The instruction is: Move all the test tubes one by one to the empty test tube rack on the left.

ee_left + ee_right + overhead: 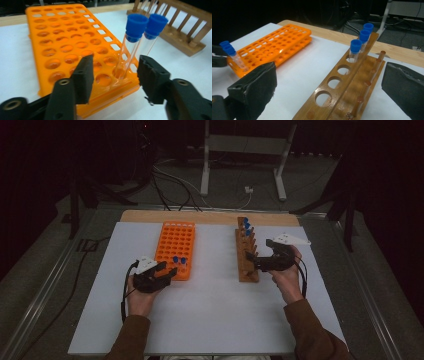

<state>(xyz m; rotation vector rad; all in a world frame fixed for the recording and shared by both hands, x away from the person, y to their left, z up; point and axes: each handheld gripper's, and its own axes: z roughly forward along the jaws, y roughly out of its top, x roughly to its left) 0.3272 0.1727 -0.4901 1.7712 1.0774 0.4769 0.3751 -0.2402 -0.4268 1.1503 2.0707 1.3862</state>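
At the near corner of the orange plastic tube rack (62,42), two clear blue-capped test tubes (130,47) stand free between the left gripper (115,75)'s parted jaws; right gripper (329,92) gapes over the wooden rack (352,82).

wooden rack (352,82) near end cut off
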